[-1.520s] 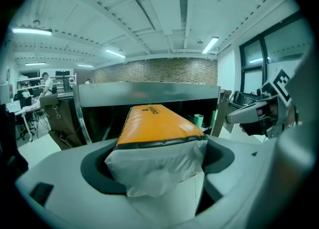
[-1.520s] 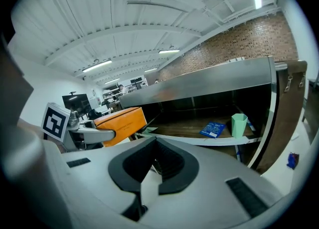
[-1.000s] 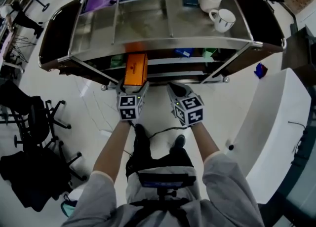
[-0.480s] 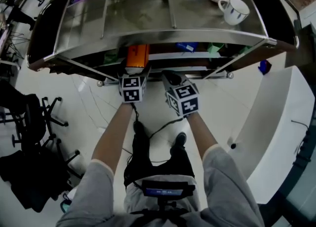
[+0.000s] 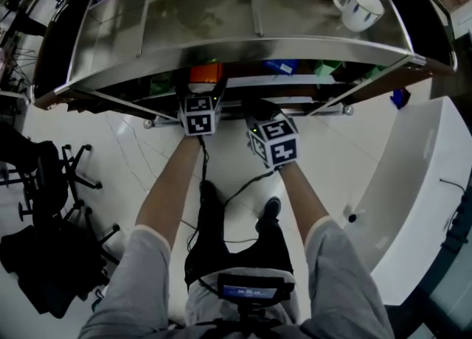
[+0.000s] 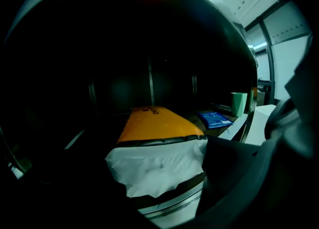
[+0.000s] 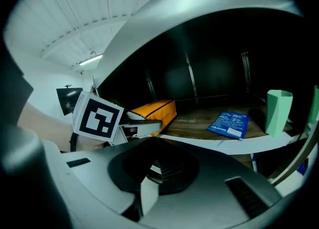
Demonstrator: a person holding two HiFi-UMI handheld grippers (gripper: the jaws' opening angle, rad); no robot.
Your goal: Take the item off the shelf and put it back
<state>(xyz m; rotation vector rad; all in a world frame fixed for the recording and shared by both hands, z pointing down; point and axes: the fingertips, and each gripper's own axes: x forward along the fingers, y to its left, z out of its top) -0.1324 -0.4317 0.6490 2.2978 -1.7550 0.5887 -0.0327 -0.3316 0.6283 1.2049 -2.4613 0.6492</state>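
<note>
Left hand-held gripper (image 5: 202,102) is clamped on the long orange foil packet with a white crimped end (image 6: 154,123). The white end sits right between the jaws and the orange body runs straight back into the dark lower shelf with the brown wooden floor (image 7: 199,118). From the head view only the orange tip peeks out under the curved stainless-steel top of the cart (image 5: 221,21). Can't tell whether the packet is resting fully on the boards.

Right hand-held gripper (image 5: 262,118) is just beside the left one at the shelf's front edge, jaws together with nothing in them.

Further right on the same shelf there's a flat blue packet (image 7: 228,124), then a pale green plastic cup (image 7: 277,111) standing upright, both well apart from the orange one. Two white ceramic mugs (image 5: 359,7) sit on the steel top.
</note>
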